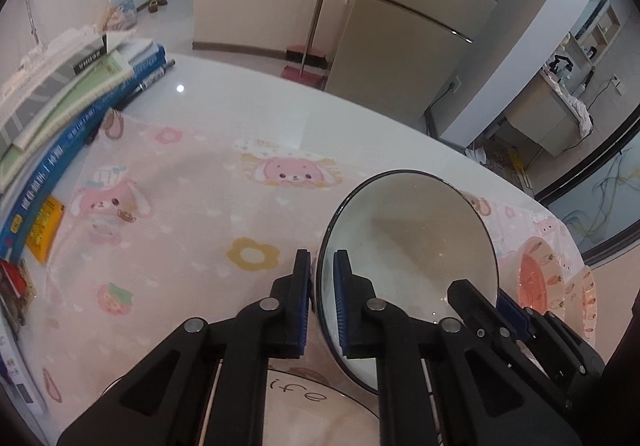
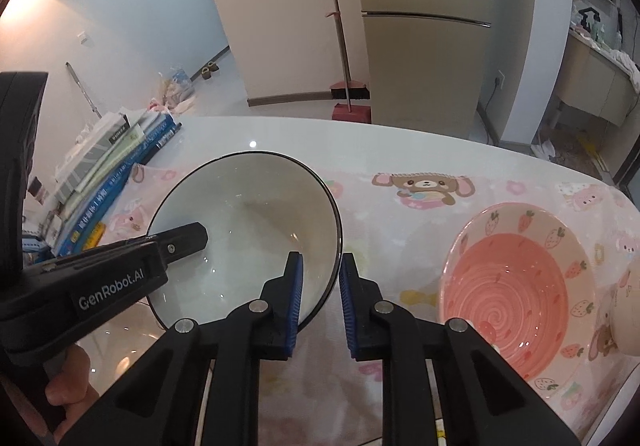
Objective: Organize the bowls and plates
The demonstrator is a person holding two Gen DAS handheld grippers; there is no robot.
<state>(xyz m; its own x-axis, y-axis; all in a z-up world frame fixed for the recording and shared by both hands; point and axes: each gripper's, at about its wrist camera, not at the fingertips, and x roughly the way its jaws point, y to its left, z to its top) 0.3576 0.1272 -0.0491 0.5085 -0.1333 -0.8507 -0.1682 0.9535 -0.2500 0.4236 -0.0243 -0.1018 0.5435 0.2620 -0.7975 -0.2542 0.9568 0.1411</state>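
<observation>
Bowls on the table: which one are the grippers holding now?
The white bowl with the thin black rim. The left gripper and right gripper each pinch its rim; the pink strawberry-pattern bowl stands untouched beside it.

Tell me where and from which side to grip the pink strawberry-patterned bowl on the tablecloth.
Grip the pink strawberry-patterned ceramic bowl by its rim, probably the near-left edge, coming from above with one finger inside and one outside. It sits upright and open on the pink cartoon tablecloth, and its thin flared wall suits a pinch. Its right side is crowded by a cream-coloured cup.
</observation>
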